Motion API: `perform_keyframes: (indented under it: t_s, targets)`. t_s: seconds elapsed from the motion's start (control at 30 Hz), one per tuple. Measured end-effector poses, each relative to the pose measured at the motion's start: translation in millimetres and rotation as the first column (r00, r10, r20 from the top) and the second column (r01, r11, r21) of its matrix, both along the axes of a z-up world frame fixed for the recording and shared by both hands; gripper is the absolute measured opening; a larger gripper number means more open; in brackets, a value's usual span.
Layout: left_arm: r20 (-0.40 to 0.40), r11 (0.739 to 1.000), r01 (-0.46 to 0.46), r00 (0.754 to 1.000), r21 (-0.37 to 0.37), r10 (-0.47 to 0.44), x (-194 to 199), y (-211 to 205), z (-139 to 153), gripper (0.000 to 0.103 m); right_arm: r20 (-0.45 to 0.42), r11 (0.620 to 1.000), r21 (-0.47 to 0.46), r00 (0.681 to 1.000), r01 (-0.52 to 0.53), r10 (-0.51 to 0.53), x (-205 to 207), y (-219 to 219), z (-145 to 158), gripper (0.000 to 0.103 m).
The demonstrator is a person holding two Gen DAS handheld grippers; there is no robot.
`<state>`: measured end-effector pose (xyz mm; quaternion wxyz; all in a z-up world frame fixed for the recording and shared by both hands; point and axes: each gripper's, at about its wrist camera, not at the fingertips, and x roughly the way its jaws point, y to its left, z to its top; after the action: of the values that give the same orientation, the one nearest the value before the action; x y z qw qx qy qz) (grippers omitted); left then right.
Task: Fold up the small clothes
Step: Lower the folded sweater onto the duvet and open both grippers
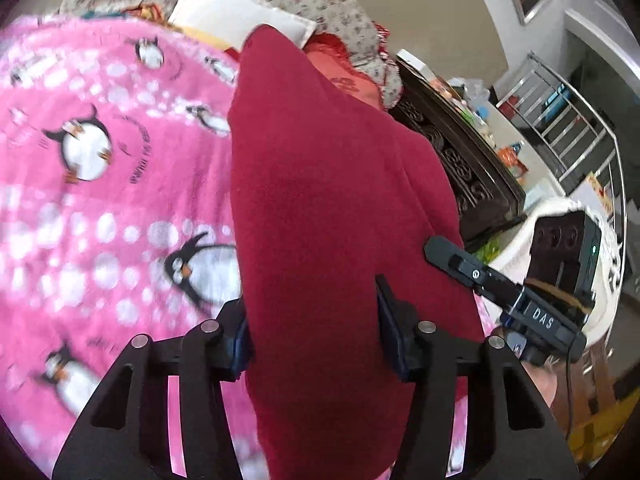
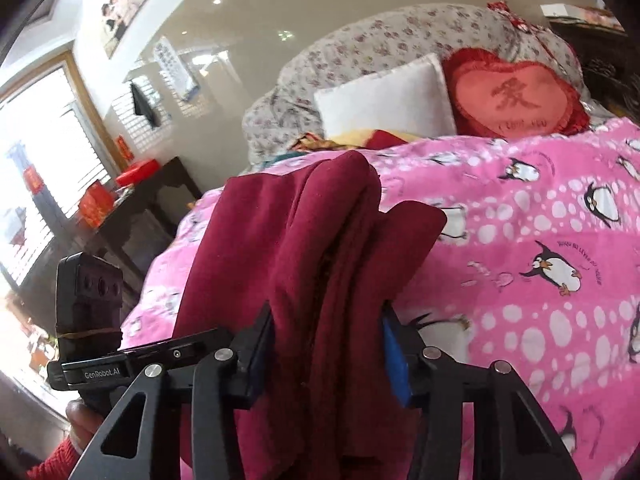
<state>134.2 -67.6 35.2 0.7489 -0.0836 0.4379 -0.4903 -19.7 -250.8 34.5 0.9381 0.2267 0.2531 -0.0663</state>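
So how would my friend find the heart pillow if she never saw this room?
Start at the big pink penguin blanket covering the bed and look past its far edge. Two cushions lean there against a flowery quilt: a plain white pillow and, right beside it, the heart pillow. It is the only heart-shaped one, pink with a red frilly border and a Chinese character in the middle.

Spread over the bed [image 2: 520,184]: a blanket [image 2: 540,320], with a folded garment [image 2: 304,248] lying on it along its left side and bunched between the fingers of the right hand-held gripper [image 2: 328,356]. At the far end, beyond the blanket: a square pillow [image 2: 384,104], to its right a heart-shaped cushion [image 2: 516,96], and behind both a quilt [image 2: 380,40]. Left of the bed: a carved side cabinet [image 2: 132,220] carrying boxes [image 2: 96,200].
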Motion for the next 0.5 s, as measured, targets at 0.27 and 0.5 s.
perform_keyframes:
  t_s: [0.27, 0.5]
  targets:
    - [0.044, 0.998, -0.005, 0.999, 0.066, 0.002, -61, 86, 29, 0.052, -0.007, 0.994, 0.015, 0.994, -0.111, 0.111, -44, 93, 14, 0.047]
    - [0.049, 0.969, -0.106, 0.994, 0.224, 0.098, -82, 114, -31, 0.063, -0.227, 0.993, 0.003, 0.967, -0.121, 0.118, -38, 135, -51, 0.057]
